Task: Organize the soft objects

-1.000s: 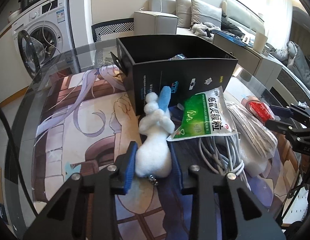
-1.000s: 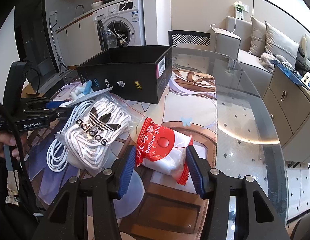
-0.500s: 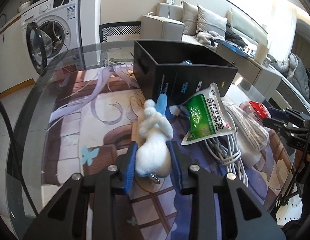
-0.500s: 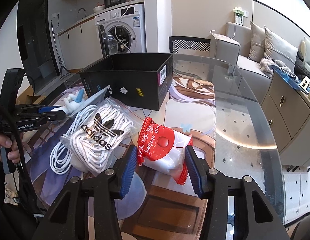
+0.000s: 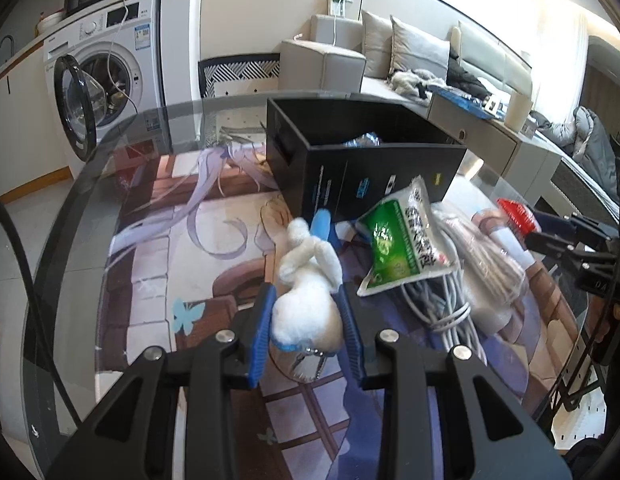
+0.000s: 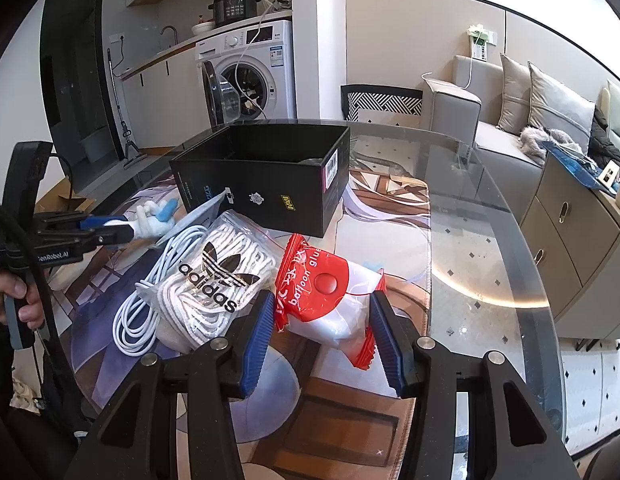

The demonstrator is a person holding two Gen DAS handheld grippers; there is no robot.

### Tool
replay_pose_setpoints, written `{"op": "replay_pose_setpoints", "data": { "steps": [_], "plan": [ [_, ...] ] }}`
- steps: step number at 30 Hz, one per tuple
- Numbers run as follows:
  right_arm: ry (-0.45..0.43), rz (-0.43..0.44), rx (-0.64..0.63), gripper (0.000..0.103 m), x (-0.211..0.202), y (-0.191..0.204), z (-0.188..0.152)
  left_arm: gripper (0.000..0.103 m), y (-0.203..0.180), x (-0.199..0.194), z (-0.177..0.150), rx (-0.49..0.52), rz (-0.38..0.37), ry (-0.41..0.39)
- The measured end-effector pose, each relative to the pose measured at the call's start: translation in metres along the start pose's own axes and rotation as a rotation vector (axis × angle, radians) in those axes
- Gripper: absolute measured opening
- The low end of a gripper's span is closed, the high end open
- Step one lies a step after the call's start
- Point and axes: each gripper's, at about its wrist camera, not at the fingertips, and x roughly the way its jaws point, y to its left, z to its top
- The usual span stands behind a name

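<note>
A glass table (image 6: pixel 490 240) carries an open black box (image 6: pixel 265 184), with a bag of white adidas rope (image 6: pixel 213 276) and a green packet (image 5: pixel 402 240) lying just in front of it. The left gripper (image 5: pixel 305 328) is clenched on a white plush toy (image 5: pixel 305 300) near the box, while the right gripper (image 6: pixel 324 332) straddles a red-and-white balloon glue packet (image 6: pixel 330 292), jaws spread, pads beside it; contact unclear

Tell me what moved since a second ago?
The left tool closed tighter on the white bunny and lifted it off the table. The right tool stayed open around the red balloon glue bag. The black box, shoelace bag and green packet stayed put.
</note>
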Motion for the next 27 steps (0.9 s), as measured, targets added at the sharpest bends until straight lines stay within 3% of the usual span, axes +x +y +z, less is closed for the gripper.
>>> {"op": "replay_pose_setpoints", "data": {
  "steps": [2,5,12,13,14,15,27],
  "plan": [
    [0.003,-0.001,-0.001,0.049,0.001,0.0,0.0,0.034,-0.001,0.005,0.0,0.004,0.012,0.018],
    [0.005,0.002,0.0,0.049,0.001,0.0,-0.001,0.06,-0.001,0.01,0.004,0.001,0.023,0.019],
    [0.006,0.0,-0.001,0.049,0.001,0.0,-0.002,0.057,-0.003,0.033,0.008,0.004,0.034,0.069],
    [0.005,0.001,-0.001,0.049,0.001,0.0,-0.002,0.054,-0.002,0.034,0.009,0.002,0.039,0.06],
    [0.005,0.001,-0.002,0.049,0.002,0.0,-0.002,0.038,-0.002,0.034,0.01,0.001,0.04,0.059],
    [0.005,0.0,-0.002,0.049,0.003,-0.001,-0.002,0.033,-0.001,0.034,0.011,0.002,0.04,0.058],
    [-0.028,0.014,-0.014,0.049,0.0,0.004,0.007,0.032,-0.001,0.006,0.017,-0.022,0.004,-0.033]
  ]
}}
